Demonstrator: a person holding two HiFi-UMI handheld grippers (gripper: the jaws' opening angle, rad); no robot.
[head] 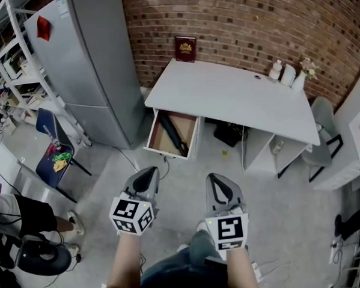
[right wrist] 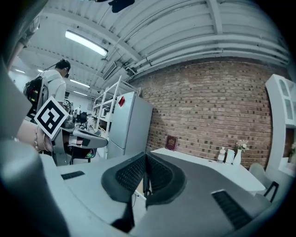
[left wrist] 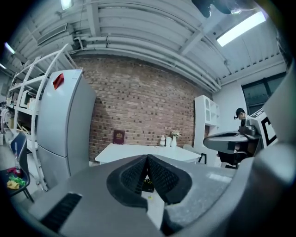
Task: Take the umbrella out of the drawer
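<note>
as the umbrella point(head: 173, 136) is lying in the drawer point(head: 151, 136), the left tool point(head: 150, 174) and right tool point(head: 217, 180) are hovering closed, empty.

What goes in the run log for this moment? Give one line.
drawer: open | umbrella: inside drawer | left gripper: shut, empty | right gripper: shut, empty

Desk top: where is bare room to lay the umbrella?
The desk top is bare across its middle and front, between the red book at the back left and the bottles at the back right corner. That corner is crowded.
</note>
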